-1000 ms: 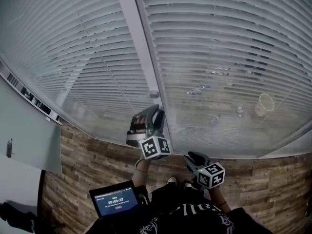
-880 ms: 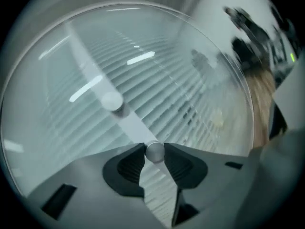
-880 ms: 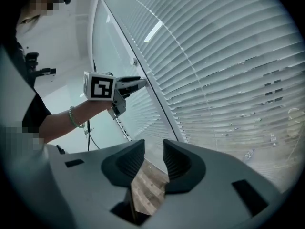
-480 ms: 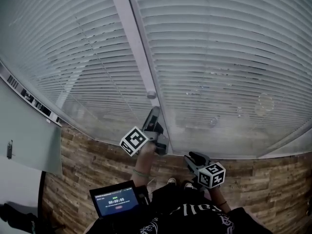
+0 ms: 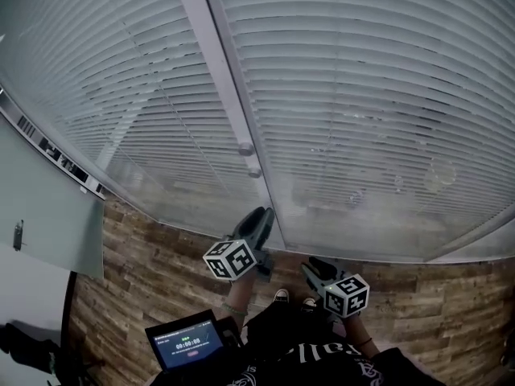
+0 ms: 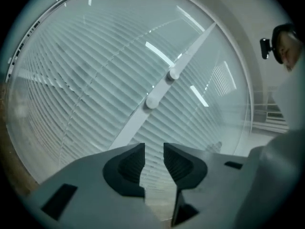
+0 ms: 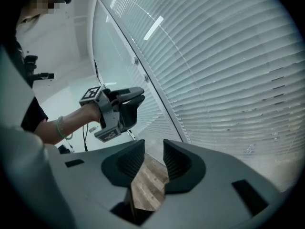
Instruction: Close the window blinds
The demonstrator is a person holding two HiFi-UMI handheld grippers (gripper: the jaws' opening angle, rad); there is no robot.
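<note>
The window blinds (image 5: 362, 95) hang over the glass directly ahead of both grippers. Left gripper (image 5: 261, 219): jaws apart, just narrowed slightly, nothing between them. Right gripper (image 5: 315, 268): jaws apart, empty, near the left gripper.

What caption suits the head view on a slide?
Left tool, jaws open after just closing slightly, and open right tool face the white window blinds above a wood floor.
</note>
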